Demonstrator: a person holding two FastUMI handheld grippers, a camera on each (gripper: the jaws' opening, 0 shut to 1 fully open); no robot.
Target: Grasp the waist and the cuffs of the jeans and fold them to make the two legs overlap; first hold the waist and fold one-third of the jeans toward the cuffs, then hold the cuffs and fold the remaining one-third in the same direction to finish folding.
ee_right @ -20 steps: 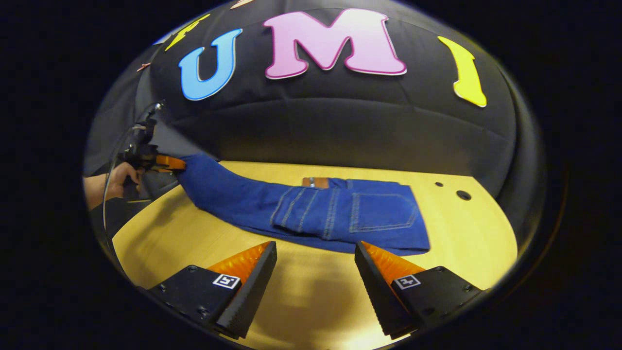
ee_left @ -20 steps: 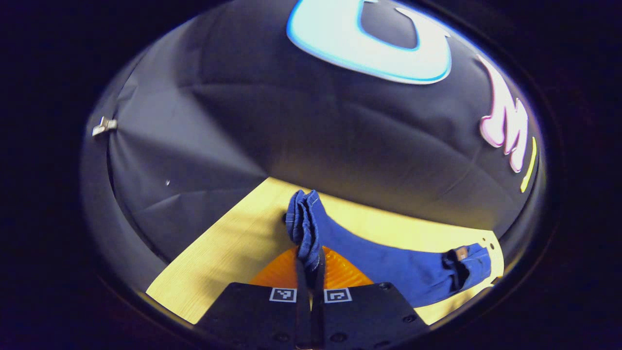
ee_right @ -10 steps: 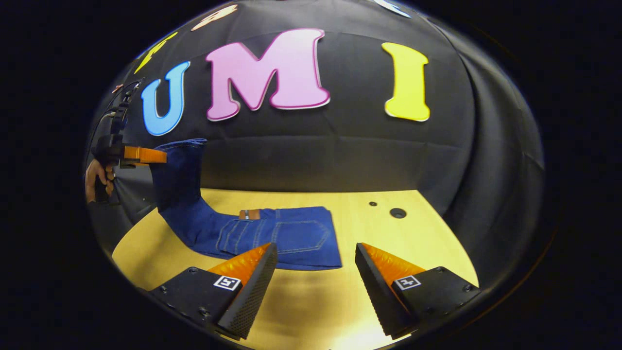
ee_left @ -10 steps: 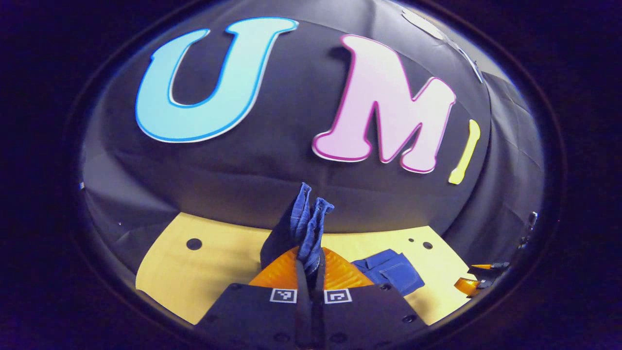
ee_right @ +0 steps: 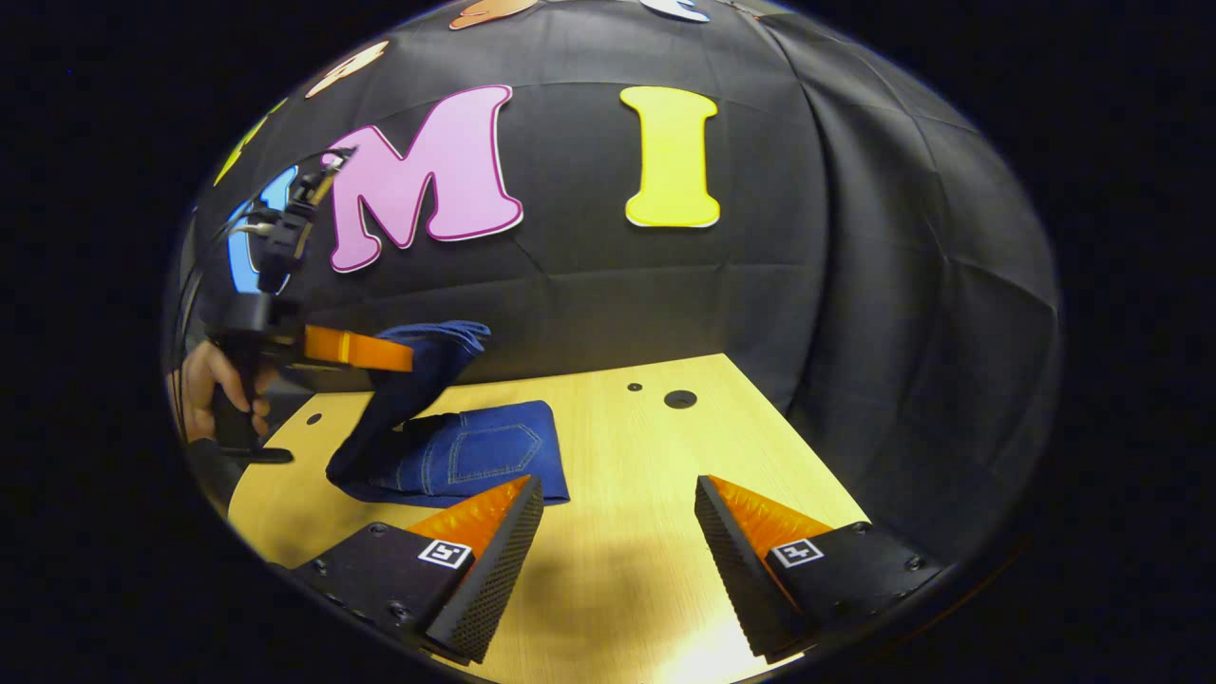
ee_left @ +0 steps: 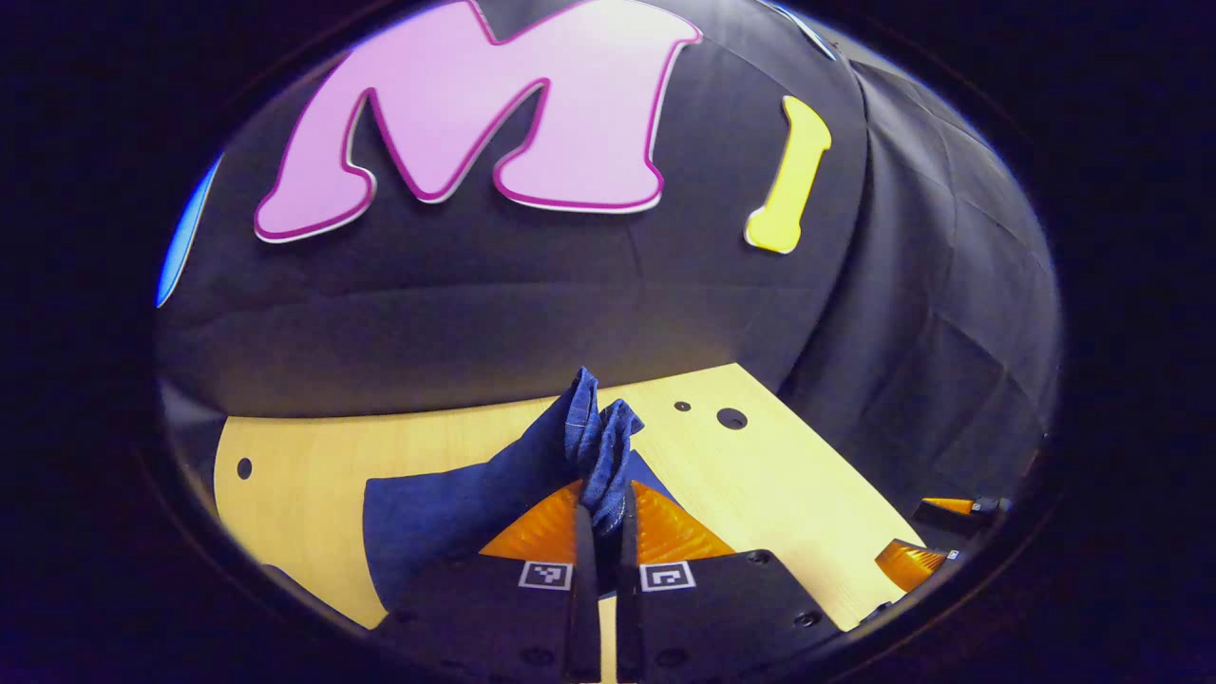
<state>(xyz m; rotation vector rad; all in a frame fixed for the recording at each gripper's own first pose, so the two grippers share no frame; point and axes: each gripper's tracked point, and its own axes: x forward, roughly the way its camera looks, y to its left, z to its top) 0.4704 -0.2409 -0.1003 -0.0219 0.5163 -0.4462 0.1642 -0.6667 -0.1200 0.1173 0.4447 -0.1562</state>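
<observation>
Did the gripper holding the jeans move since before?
Yes. In the right gripper view, the left gripper has carried the cuffs rightward along the table, over the folded waist part.

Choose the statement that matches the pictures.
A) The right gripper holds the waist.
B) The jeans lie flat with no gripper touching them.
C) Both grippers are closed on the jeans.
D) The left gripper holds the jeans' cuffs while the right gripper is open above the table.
D: the left gripper has its fingers pinched on the bunched cuffs of the jeans, while the right gripper stands open over the bare table.
</observation>
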